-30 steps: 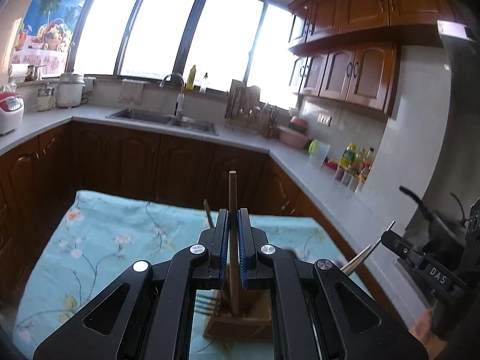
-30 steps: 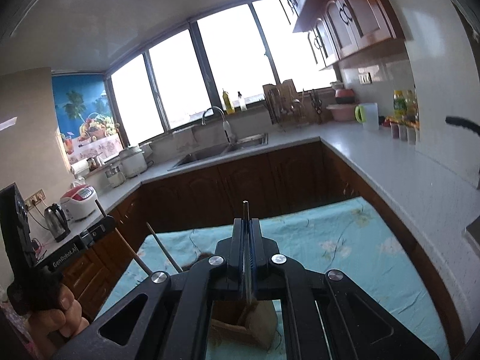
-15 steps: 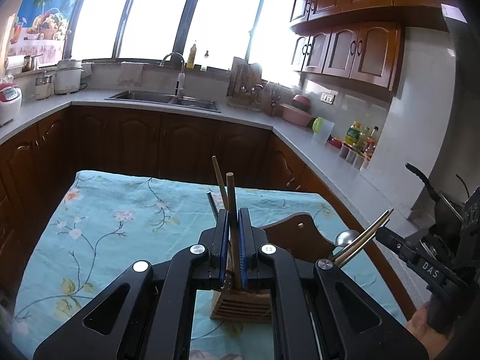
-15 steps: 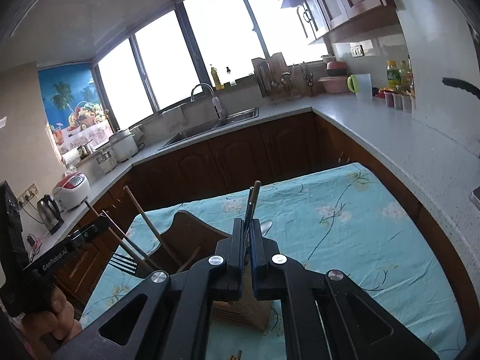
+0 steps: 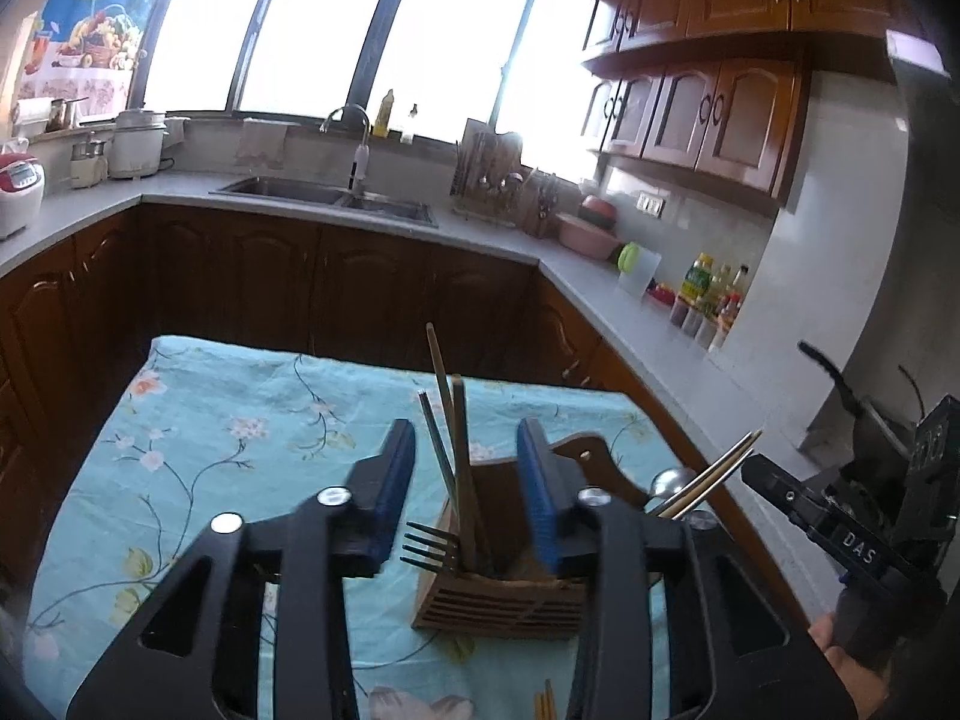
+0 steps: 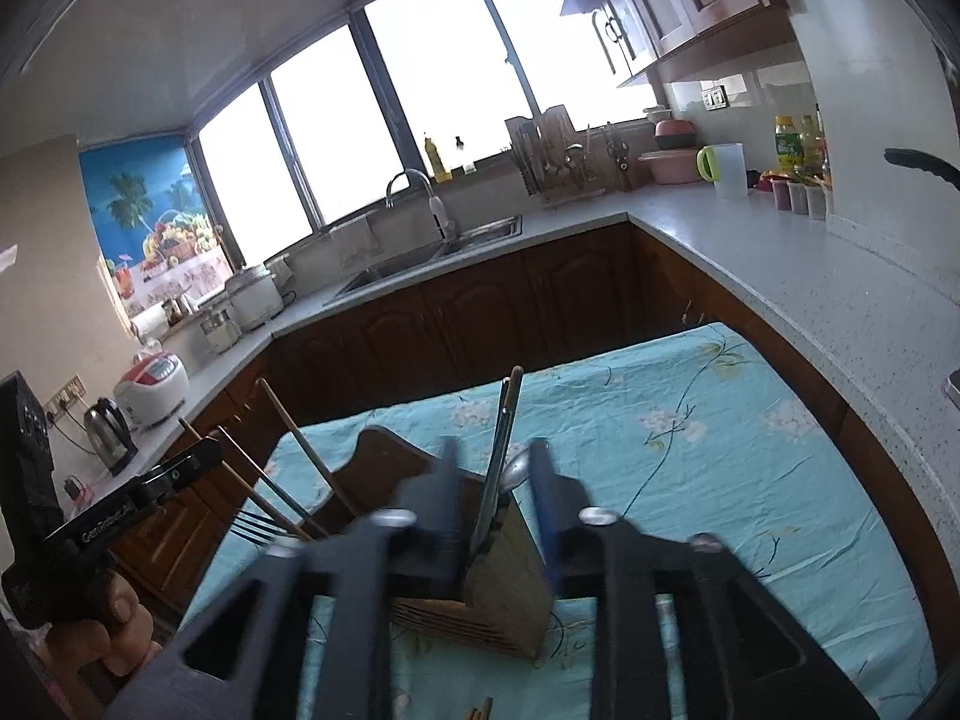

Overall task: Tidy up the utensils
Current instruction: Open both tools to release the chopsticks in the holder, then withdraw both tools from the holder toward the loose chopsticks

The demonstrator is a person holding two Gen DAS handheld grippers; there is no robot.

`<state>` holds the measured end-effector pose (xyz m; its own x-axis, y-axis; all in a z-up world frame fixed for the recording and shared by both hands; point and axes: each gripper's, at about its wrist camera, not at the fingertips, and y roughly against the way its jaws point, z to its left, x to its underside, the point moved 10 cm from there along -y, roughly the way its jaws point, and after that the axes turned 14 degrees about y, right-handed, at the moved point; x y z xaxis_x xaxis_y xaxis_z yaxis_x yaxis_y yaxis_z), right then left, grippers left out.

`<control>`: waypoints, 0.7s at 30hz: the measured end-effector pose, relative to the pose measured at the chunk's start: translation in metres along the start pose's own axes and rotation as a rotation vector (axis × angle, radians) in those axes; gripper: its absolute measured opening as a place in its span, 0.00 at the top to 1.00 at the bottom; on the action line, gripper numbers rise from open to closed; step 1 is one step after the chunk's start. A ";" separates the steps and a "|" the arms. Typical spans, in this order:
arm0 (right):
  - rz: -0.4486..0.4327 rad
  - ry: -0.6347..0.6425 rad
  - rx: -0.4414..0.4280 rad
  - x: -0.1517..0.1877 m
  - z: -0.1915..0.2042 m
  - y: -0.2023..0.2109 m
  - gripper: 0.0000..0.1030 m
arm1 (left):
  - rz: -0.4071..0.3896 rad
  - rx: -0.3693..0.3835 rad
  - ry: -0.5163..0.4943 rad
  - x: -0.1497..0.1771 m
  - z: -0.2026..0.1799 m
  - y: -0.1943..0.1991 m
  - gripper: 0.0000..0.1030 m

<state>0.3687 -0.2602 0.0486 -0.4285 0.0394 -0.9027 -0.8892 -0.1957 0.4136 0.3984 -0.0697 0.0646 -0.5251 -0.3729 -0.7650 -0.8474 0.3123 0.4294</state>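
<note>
A wooden utensil holder (image 5: 501,597) (image 6: 504,588) stands on the floral tablecloth. Wooden chopsticks (image 5: 459,438) stand in it, with a fork (image 5: 429,546), a spoon (image 5: 672,483) and metal chopsticks (image 5: 714,471). My left gripper (image 5: 467,483) is open, its jaws on either side of the wooden chopsticks, not touching them. My right gripper (image 6: 495,501) is open around a metal utensil (image 6: 501,456) that stands in the holder. Each gripper shows in the other's view, the right one (image 5: 840,534) and the left one (image 6: 120,510).
The table's teal floral cloth (image 5: 228,438) (image 6: 720,456) surrounds the holder. More chopsticks (image 5: 543,702) lie on the cloth at the near edge. Dark cabinets, a grey counter (image 6: 780,252) and a sink (image 5: 324,195) ring the table.
Both grippers have opened and let go of their utensils, which now stand in the holder. Both grippers have come lower and closer to the holder.
</note>
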 end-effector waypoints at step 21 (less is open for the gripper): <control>-0.097 -0.039 -0.006 0.031 0.008 0.089 0.03 | -0.018 -0.077 0.132 0.045 0.061 0.095 0.15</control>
<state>0.2746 -0.2688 0.0582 -0.3461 0.0967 -0.9332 -0.9260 -0.1953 0.3232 0.2995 -0.0038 0.0416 -0.5111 -0.4907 -0.7057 -0.8577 0.2387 0.4553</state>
